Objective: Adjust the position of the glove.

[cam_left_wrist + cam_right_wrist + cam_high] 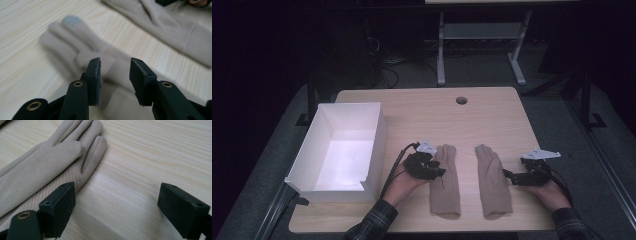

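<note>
Lying flat on the pale wooden bench [492,107] are two beige fabric gloves, side by side and apart, each with its long axis running from the person's edge toward the far edge, fingers pointing away and cuffs nearest the person. The left beige glove [445,182] is partly covered near its fingers by the left gripper [432,167], so its thumb is hard to make out in the high view; in the left gripper view it is blurred, with one grey fingertip patch showing. The right beige glove [492,182] lies just beside the right gripper [511,176], and in the right gripper view its cuff is cut off at the frame edge. The left gripper's jaws stand partly apart above the left glove, pressing on nothing. The right gripper's jaws are wide apart over bare wood, with nothing between them. One white open-topped rectangular box [377,145] stands at the bench's left side, its near wall notched. The room beyond the bench is too dark to read.
</note>
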